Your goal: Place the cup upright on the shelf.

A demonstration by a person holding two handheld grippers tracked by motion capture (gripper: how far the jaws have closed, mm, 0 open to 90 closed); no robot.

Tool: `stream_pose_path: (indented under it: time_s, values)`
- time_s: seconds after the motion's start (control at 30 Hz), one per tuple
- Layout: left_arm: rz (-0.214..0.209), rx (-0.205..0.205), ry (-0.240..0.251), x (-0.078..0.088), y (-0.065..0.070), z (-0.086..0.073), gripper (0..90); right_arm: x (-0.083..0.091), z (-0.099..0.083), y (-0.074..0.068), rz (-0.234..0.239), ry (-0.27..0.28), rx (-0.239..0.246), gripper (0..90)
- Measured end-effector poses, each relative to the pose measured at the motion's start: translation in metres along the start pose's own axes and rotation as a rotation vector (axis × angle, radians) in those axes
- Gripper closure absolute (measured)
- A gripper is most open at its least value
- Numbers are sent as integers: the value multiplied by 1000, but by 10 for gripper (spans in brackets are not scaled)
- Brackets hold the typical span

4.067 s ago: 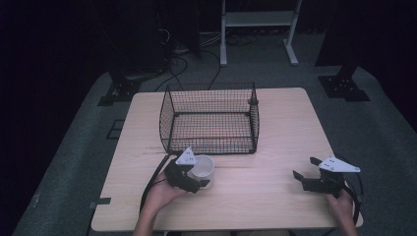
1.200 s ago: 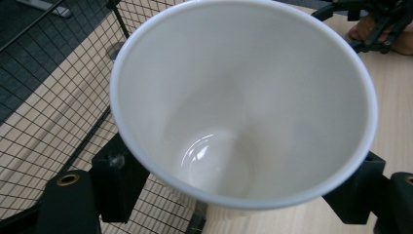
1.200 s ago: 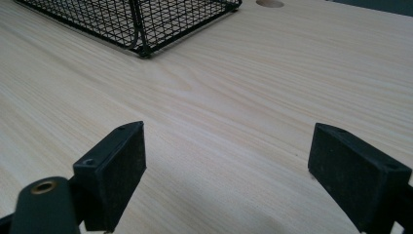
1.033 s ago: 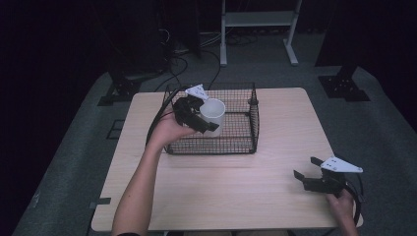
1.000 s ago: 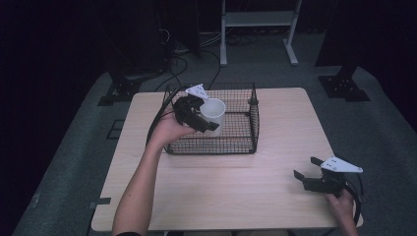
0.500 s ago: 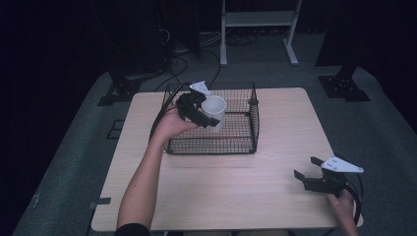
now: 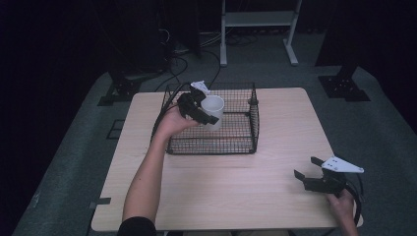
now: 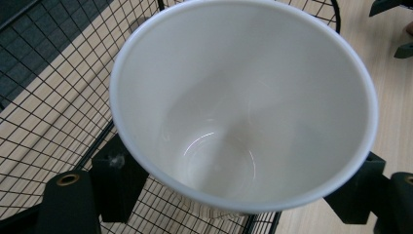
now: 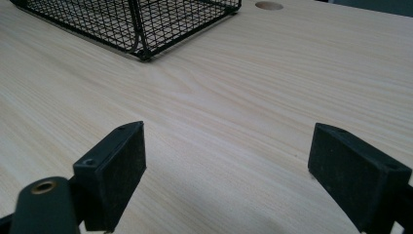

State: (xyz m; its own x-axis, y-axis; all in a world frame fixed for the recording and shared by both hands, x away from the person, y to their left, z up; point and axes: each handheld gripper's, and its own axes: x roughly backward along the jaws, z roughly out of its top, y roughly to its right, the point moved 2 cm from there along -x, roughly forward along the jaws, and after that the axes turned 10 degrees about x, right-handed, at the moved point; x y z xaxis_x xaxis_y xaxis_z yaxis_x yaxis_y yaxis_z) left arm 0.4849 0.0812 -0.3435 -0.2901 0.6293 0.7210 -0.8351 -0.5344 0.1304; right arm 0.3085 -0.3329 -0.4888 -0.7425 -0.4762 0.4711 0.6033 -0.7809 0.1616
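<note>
Clamping a white ceramic cup (image 7: 213,111) by its sides, the left gripper (image 7: 198,107) holds it inside the black wire basket (image 7: 246,142) near the table's (image 7: 236,196) far edge; the right gripper (image 7: 311,176) rests spread wide, empty, at the near right corner.

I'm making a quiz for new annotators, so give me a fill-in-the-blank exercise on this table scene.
1. The left gripper is shut on a white ____.
2. The cup is held over a black wire ____.
3. The right gripper has its jaws ____, with nothing between them.
4. The basket stands on a light ____ table.

Missing words: cup; basket; open; wooden
</note>
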Motion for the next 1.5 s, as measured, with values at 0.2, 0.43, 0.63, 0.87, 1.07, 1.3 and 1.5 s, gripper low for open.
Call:
stream_pose_path:
  time_s: [0.2,0.43,0.63,0.87,1.07,1.3,1.5]
  values:
    - [-3,11,-9,-8,-5,-1,214,0,0,0,1,1,1,131]
    - [-11,34,-18,-19,-13,-3,214,1,0,0,1,7,-2,131]
    - [-18,50,-24,-24,-18,-4,214,1,0,0,1,7,-5,131]
    - [-21,54,-27,-28,-22,-4,214,1,0,1,1,9,-8,131]
    - [-20,58,-18,-30,-24,-4,214,1,0,1,0,10,-9,131]
    - [-24,68,-28,-36,-28,-5,214,1,0,1,-1,11,-14,131]
    - [-28,75,-39,-43,-31,-6,214,1,0,1,-2,11,-15,131]
